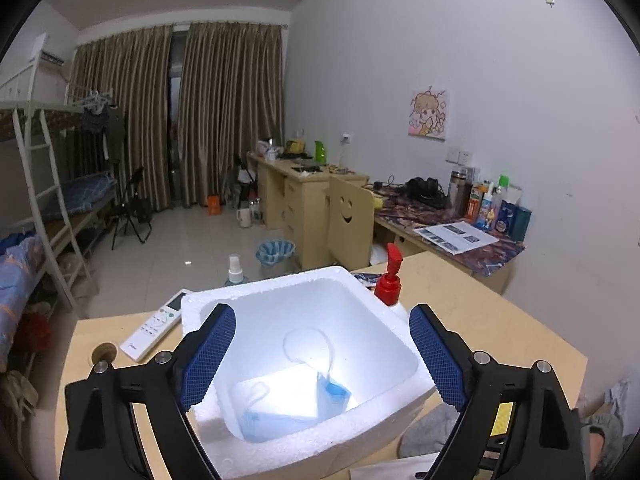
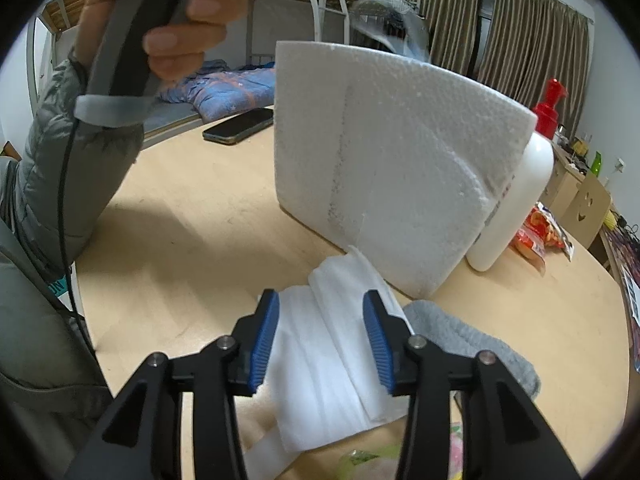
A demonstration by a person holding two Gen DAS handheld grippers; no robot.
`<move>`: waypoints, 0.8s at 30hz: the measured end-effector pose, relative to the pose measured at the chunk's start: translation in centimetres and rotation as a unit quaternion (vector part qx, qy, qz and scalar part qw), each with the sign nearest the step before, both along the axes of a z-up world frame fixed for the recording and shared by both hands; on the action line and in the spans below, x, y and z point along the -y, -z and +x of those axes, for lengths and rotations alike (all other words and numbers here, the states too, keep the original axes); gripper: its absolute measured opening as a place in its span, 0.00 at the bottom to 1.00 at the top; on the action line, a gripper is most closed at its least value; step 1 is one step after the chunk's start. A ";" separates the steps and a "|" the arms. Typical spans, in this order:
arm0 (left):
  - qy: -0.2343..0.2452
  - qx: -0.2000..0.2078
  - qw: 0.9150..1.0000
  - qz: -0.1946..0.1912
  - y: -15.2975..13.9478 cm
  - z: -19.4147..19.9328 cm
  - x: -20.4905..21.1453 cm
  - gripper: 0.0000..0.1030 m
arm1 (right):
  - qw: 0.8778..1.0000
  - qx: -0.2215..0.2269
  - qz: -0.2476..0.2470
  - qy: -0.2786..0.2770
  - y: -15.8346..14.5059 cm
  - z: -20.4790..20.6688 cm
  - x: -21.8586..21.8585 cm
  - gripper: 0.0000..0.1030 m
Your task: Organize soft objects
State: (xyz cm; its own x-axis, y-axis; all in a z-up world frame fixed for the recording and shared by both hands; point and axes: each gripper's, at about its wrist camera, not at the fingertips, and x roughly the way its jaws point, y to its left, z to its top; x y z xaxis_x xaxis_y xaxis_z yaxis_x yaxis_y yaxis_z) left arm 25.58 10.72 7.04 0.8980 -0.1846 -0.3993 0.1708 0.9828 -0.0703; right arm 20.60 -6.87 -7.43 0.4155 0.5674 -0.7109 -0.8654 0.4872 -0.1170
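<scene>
- Face masks (image 1: 288,408) lie inside the foam box (image 1: 384,304); left tongs (image 1: 320,356) hang above, spread wide and empty.
- Right tongs (image 2: 320,340) straddle white cloth (image 2: 328,360) on the table (image 2: 180,240), partly apart, pads not pressing.

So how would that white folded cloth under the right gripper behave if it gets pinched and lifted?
Probably floppy: the white folded cloth lies in thin, loose layers on the wooden table, so the ends would likely droop and unfold. It looks light. The open right gripper straddles it, and a pinch may catch only the top layers.
</scene>
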 end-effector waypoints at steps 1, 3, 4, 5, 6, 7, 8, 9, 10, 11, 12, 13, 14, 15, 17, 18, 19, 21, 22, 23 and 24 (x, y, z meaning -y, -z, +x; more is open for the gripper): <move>-0.001 0.001 1.000 0.000 -0.1 -0.1 0.0 0.87 | 1.000 -0.002 -0.003 0.000 0.2 0.2 -0.2 0.47; 0.000 0.003 1.000 -0.001 -0.2 -0.3 -0.1 0.87 | 1.000 -0.004 -0.007 0.000 0.5 0.4 -0.5 0.47; 0.000 0.004 1.000 -0.001 -0.2 -0.6 -0.2 0.87 | 1.000 -0.005 -0.011 -0.003 0.7 0.4 -0.6 0.47; 0.000 0.006 1.000 -0.002 -0.2 -0.7 -0.2 0.87 | 1.000 -0.004 -0.015 -0.003 0.9 0.5 -0.8 0.47; 0.001 0.008 1.000 -0.003 -0.2 -0.8 -0.3 0.87 | 1.000 -0.002 -0.018 -0.003 1.0 0.6 -0.9 0.47; 0.003 0.008 1.000 -0.002 -0.2 -0.9 -0.3 0.87 | 1.000 -0.003 -0.022 -0.003 1.2 0.7 -1.1 0.47; 0.004 0.010 1.000 -0.002 -0.2 -1.0 -0.3 0.87 | 1.000 -0.003 -0.026 -0.001 1.5 0.9 -1.2 0.47; 0.004 0.011 1.000 -0.001 -0.2 -1.2 -0.3 0.87 | 1.000 -0.005 -0.031 -0.001 1.7 1.1 -1.3 0.47; 0.003 0.012 1.000 -0.002 -0.2 -1.3 -0.4 0.87 | 0.999 -0.008 -0.036 0.001 2.0 1.3 -1.5 0.47; 0.006 0.011 1.000 -0.005 -0.1 -1.4 -0.5 0.87 | 0.999 -0.010 -0.039 0.004 2.2 1.6 -1.5 0.47; 0.007 0.011 1.000 -0.007 -0.1 -1.4 -0.6 0.87 | 0.999 -0.014 -0.044 0.005 2.5 1.7 -1.6 0.47; 0.005 0.011 1.000 -0.008 -0.1 -1.5 -0.6 0.87 | 0.999 -0.014 -0.048 0.006 2.7 1.9 -1.8 0.47; 0.004 0.010 1.000 -0.009 0.0 -1.5 -0.7 0.87 | 0.999 -0.017 -0.051 0.004 3.0 2.0 -1.9 0.47; 0.004 0.010 1.000 -0.010 0.0 -1.5 -0.9 0.87 | 0.998 -0.021 -0.056 0.001 3.3 2.0 -2.0 0.47; 0.002 0.007 1.000 -0.012 0.2 -1.4 -0.9 0.87 | 0.998 -0.022 -0.066 -0.002 3.9 2.0 -2.4 0.43; 0.001 0.007 1.000 -0.014 0.3 -1.5 -1.1 0.87 | 0.997 -0.024 -0.066 -0.009 3.9 1.8 -2.5 0.37; 0.001 0.007 1.000 -0.015 0.3 -1.6 -1.2 0.87 | 0.997 -0.022 -0.067 -0.013 3.8 1.7 -2.6 0.35; 0.000 0.007 1.000 -0.016 0.4 -1.8 -1.2 0.87 | 0.997 -0.025 -0.067 -0.021 3.8 1.5 -2.8 0.23; 0.000 0.008 1.000 -0.017 0.3 -2.0 -1.2 0.87 | 0.997 -0.029 -0.067 -0.022 3.8 1.5 -2.8 0.22; 0.000 0.011 1.000 -0.019 0.3 -2.2 -1.3 0.87 | 0.997 -0.027 -0.069 -0.021 3.8 1.4 -2.8 0.16; 0.000 0.014 1.000 -0.020 0.2 -2.5 -1.4 0.87 | 0.997 -0.020 -0.073 -0.016 3.8 1.3 -2.9 0.08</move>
